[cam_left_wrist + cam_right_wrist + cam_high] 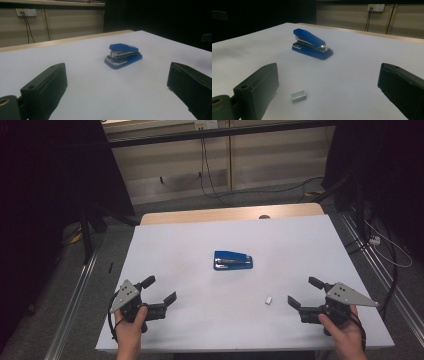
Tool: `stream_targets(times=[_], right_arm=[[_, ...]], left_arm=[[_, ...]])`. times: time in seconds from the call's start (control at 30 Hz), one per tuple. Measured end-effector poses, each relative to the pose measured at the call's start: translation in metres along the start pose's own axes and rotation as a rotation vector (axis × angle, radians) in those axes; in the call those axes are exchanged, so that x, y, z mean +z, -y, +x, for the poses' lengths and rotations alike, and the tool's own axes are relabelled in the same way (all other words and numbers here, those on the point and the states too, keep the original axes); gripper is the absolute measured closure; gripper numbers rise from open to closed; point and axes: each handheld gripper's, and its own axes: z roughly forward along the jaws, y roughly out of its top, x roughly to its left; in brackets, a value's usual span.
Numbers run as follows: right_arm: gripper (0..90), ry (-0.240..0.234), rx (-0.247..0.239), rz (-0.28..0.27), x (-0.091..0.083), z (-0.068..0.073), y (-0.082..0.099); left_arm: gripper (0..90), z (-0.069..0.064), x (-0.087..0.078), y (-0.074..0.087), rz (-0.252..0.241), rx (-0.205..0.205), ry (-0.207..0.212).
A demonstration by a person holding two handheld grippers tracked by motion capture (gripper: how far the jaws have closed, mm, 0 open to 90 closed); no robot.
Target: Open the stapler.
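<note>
A blue stapler lies near the middle of the white table; the left gripper view has this stapler ahead of its jaws, and the right gripper view has the stapler farther off to the left. A small silver block of staples rests on the table right of centre, and this staple block lies just in front of my right gripper's jaws. My left gripper is held low at the front left, open and empty. My right gripper is at the front right, open and empty.
A wooden strip runs along the table's far edge. Beyond it stand a beige wall panel with cables and a socket. Metal rails flank the table on the floor, with cables at the right.
</note>
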Motion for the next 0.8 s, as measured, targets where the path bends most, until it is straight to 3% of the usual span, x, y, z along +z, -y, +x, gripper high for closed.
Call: stream_targets(times=[0.43, 0.7, 0.8], right_arm=[[3.3, -0.006, -0.044, 0.022, 0.010, 0.003, -0.005], [3.3, 0.000, -0.071, 0.020, 0.019, 0.003, -0.016], [3.0, 0.004, -0.059, 0.015, 0.022, 0.002, -0.020]], left_arm=[[2.9, -0.004, 0.007, -0.009, -0.001, 0.029, 0.022], [3.0, -0.007, 0.016, -0.016, -0.001, 0.023, 0.043], [2.9, -0.008, 0.021, -0.018, -0.009, 0.017, 0.054]])
